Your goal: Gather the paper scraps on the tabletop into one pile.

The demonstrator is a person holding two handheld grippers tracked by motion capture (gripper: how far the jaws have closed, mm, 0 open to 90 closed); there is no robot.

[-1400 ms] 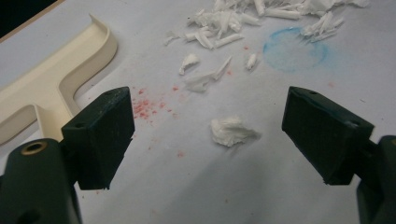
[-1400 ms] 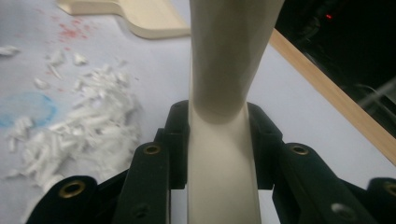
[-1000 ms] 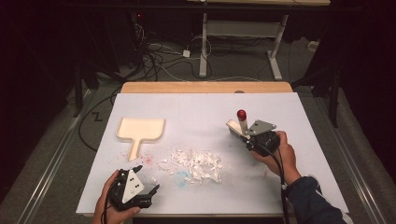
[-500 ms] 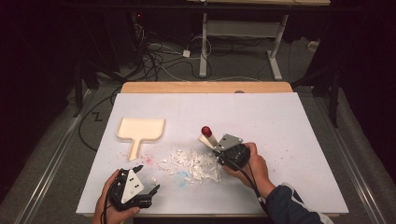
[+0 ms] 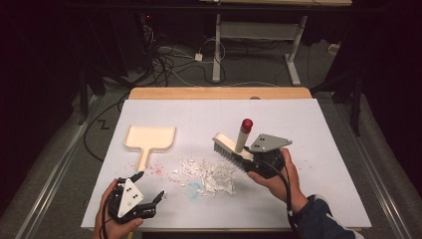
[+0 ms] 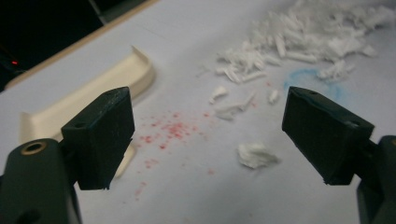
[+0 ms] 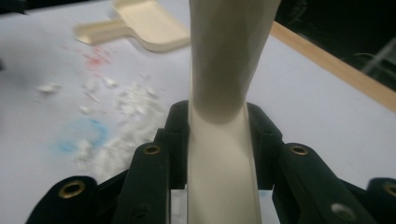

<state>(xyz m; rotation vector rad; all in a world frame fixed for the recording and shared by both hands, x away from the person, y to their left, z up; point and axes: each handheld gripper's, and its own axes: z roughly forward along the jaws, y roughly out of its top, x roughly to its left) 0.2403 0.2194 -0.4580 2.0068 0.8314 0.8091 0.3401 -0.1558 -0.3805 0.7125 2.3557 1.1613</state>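
I see the white table point(image 5: 318, 129) with a cream dustpan point(image 5: 149, 139) lying flat at its left, pan mouth away from me. My right gripper point(image 5: 259, 160) has its jaws clamped on the cream handle of a brush point(image 5: 231, 147), whose red-capped post stands up and whose bristles sit just right of the pile of white scraps point(image 5: 206, 177). The pile lies between brush and dustpan, nearer the brush. My left gripper point(image 5: 149, 195) rests at the near edge, jaws spread wide and holding nothing, pointing toward red specks point(image 6: 163, 135) and a stray scrap point(image 6: 256, 155).
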